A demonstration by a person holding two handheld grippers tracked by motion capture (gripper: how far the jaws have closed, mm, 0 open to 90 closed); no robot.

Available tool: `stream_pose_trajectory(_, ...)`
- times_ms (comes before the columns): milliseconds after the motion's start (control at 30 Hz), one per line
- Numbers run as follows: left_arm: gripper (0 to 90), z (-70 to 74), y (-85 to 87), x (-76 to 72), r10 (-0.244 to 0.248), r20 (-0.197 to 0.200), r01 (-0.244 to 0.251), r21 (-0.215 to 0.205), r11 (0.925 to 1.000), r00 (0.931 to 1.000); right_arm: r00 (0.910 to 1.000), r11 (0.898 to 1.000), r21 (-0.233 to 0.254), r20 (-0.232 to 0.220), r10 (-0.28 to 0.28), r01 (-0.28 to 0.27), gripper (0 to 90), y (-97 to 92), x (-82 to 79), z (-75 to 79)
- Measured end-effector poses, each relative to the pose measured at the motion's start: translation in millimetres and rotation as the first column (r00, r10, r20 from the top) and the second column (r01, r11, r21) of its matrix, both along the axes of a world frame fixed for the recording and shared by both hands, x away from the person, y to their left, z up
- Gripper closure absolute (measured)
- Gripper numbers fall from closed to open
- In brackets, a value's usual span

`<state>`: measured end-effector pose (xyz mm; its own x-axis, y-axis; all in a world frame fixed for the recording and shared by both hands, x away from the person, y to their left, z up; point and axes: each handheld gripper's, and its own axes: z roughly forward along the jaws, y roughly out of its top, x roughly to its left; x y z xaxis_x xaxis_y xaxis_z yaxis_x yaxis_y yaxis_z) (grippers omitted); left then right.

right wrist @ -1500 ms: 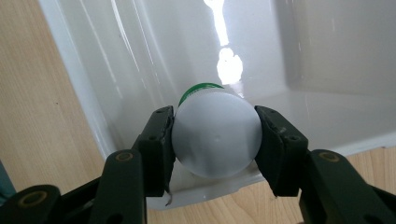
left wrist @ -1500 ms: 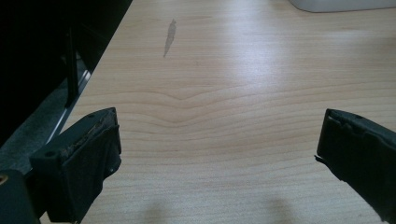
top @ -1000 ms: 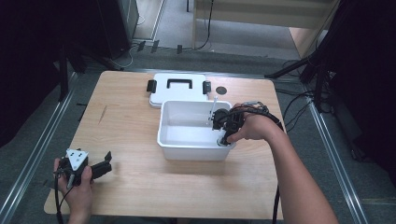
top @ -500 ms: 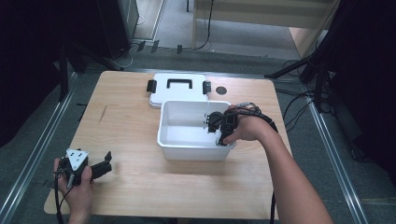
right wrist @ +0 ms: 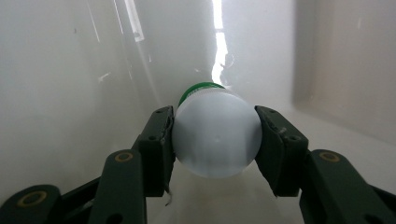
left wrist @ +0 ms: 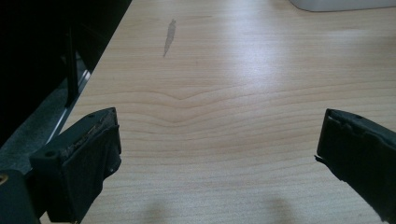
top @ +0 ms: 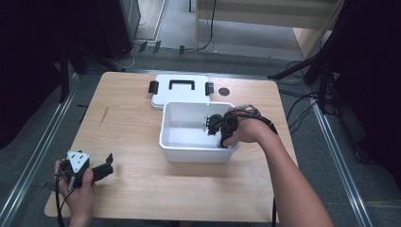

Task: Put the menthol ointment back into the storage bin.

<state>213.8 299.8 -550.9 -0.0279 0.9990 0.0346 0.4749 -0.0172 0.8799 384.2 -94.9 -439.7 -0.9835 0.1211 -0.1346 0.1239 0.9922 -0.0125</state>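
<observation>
While left tongs (top: 108, 163) gape over pale wood table (top: 127, 123) — right tongs (right wrist: 215, 140) clamp white bottle (right wrist: 215, 140) inside tub (top: 189, 149).

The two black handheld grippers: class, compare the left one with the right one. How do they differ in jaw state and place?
The left gripper has its jaws wide apart with nothing between them; the right gripper is shut on a white round-bottomed bottle with a green cap. The left one is over the bare wooden table; the right one reaches into the white plastic bin. Both have black jaws and are hand-held.
</observation>
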Motion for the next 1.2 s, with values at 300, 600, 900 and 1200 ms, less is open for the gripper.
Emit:
stream_pose_trajectory(300,0.1,0.0,0.3,0.1,-0.002,-0.001,0.002,-0.003,1.0,1.0,0.9994,1.0,-0.007,-0.027,-0.022,0.022,51.3,4.7,1.7,-5.9)
stream_pose_trajectory(600,0.1,-0.1,0.3,0.2,-0.001,-0.001,0.001,-0.004,1.0,1.0,0.9994,1.0,-0.013,-0.023,-0.026,0.025,51.1,5.1,1.7,-6.3)
stream_pose_trajectory(900,0.1,-0.2,0.3,0.3,0.001,-0.001,-0.001,-0.006,1.0,1.0,0.9996,0.999,-0.028,-0.014,-0.024,0.024,50.7,5.6,1.5,-7.2)
stream_pose_trajectory(1200,0.1,-0.1,0.3,0.3,0.0,-0.001,0.0,-0.006,1.0,1.0,0.9997,0.999,-0.024,-0.011,-0.024,0.023,50.6,3.8,1.8,-6.9)
